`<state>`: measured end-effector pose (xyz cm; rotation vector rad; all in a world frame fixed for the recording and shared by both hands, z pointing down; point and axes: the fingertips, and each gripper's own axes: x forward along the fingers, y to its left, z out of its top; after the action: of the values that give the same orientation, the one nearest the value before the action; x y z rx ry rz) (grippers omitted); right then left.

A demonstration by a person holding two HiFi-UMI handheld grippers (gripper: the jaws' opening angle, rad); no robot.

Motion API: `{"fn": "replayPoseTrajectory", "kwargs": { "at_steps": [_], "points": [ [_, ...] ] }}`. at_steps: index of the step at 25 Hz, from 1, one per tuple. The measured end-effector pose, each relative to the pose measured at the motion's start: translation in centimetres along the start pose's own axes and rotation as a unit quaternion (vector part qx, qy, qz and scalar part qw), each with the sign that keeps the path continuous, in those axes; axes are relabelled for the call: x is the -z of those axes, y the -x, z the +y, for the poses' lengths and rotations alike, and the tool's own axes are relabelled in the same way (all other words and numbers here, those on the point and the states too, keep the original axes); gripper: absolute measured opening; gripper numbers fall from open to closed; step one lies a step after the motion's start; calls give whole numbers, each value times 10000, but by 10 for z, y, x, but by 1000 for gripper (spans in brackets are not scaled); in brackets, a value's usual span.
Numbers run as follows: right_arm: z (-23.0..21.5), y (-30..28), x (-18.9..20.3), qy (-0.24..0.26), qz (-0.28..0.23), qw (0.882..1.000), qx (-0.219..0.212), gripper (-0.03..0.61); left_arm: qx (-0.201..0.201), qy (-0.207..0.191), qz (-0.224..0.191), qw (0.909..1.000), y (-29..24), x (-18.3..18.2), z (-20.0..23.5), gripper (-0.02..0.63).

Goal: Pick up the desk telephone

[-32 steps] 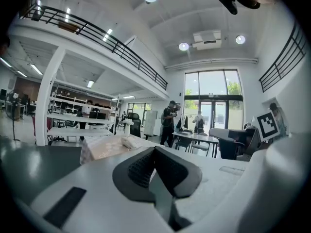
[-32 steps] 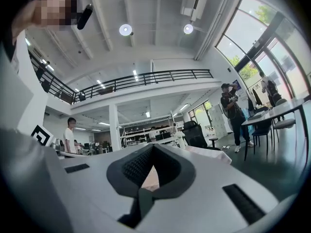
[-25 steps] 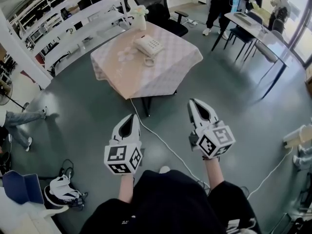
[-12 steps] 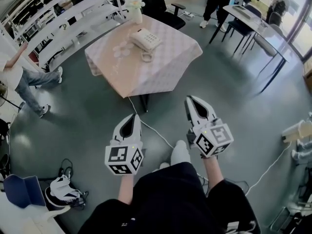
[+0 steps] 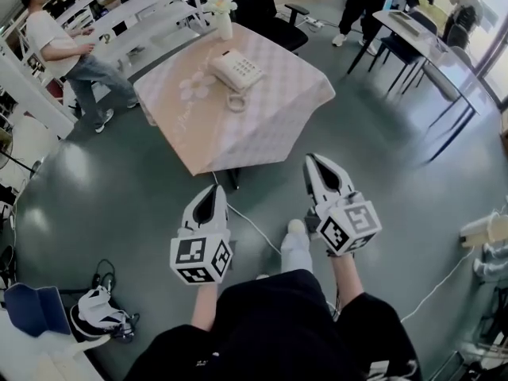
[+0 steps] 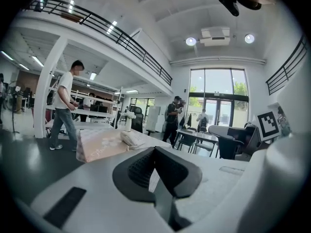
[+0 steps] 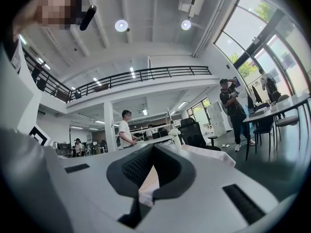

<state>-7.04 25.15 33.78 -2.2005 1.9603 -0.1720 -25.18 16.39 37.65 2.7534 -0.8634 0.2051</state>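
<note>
Boxy white telephone (image 5: 236, 71) on checked tablecloth (image 5: 274, 113)

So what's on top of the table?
A pale cloth covers it all, so whatever is beneath it is hidden. On the cloth sit a white phone, its curly cord, and a vase of white flowers at the far corner.

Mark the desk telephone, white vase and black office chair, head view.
desk telephone (image 5: 238, 71), head view, top of its body.
white vase (image 5: 225, 27), head view, its body.
black office chair (image 5: 258, 10), head view, backrest.
</note>
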Motion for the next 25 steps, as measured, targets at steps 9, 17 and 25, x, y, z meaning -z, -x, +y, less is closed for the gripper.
{"fn": "replayPoseTrajectory", "kwargs": {
  "at_steps": [9,17,25],
  "points": [
    [-78,-74,-14,-73,259,9990,-368,-8,-391,55,-12,9992,-91,-28,-13,-2],
    [-129,-126,-22,-77,392,9963,-758,-8,-795,198,-119,9966,-156,-44,-18,-2],
    [-166,-164,-14,-98,675,9908,-1171,-8,-1120,323,-166,9930,-206,-47,-33,-2]
  ]
}}
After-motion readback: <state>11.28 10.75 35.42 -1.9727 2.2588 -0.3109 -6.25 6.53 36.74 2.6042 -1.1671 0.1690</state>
